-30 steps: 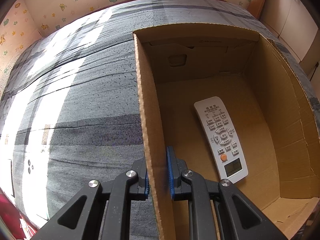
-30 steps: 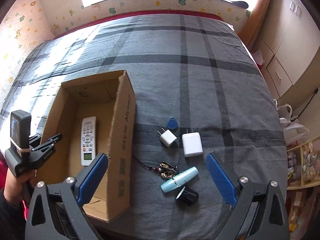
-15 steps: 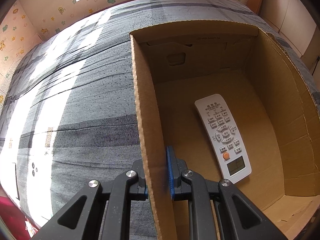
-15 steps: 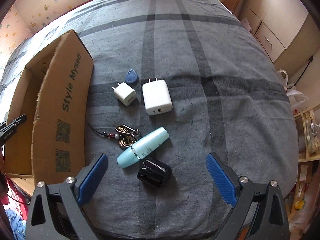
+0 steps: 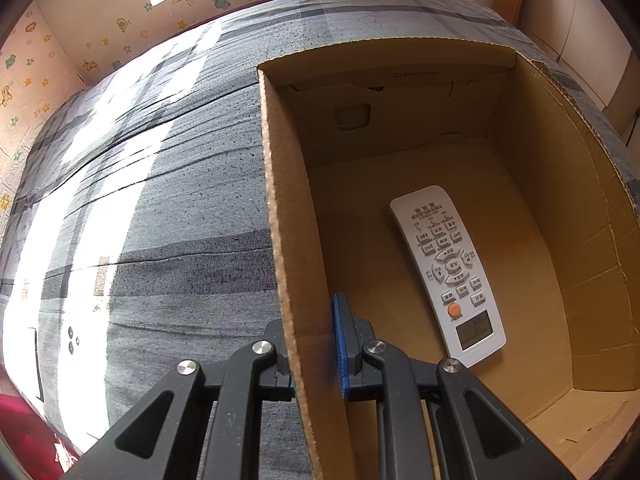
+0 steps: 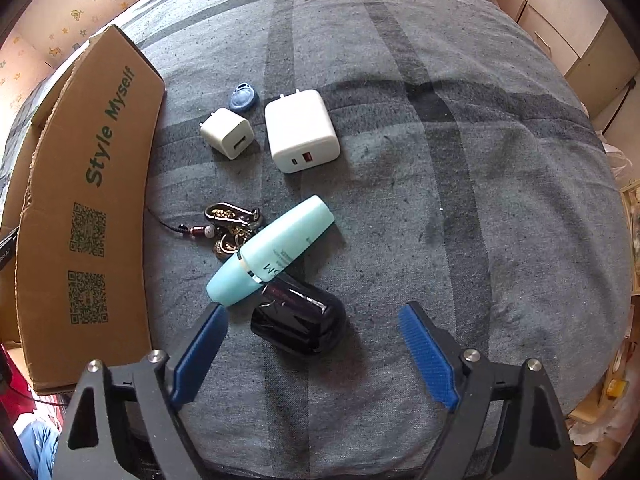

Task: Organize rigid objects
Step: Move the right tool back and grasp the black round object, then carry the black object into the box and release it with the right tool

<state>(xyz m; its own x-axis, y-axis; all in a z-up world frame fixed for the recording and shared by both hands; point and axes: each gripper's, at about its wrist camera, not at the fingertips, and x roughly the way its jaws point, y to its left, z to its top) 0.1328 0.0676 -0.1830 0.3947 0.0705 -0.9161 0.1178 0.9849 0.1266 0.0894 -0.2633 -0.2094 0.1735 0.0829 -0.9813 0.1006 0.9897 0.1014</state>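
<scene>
My left gripper (image 5: 316, 344) is shut on the near side wall of a cardboard box (image 5: 280, 208), one pad inside and one outside. A white remote (image 5: 448, 272) lies on the box floor. In the right wrist view my right gripper (image 6: 312, 332) hangs low over the bed with its jaws closing; a glossy black object (image 6: 300, 324) lies between the pads, not touched. A mint-green tube (image 6: 276, 248) leans against it, beside a keychain (image 6: 228, 224). Farther off lie a small white charger (image 6: 228, 132), a large white charger (image 6: 300, 130) and a blue tag (image 6: 242, 96).
Everything rests on a bed with a grey plaid cover (image 6: 460, 160). The box's outer wall (image 6: 88, 208), printed "Style Myself", stands left of the loose items. Cabinets (image 6: 580, 40) line the room to the right, and patterned wallpaper (image 5: 100, 52) runs behind the bed.
My right gripper has come down close over the loose items and its jaws have narrowed around the black object. The left gripper has kept its hold on the box wall.
</scene>
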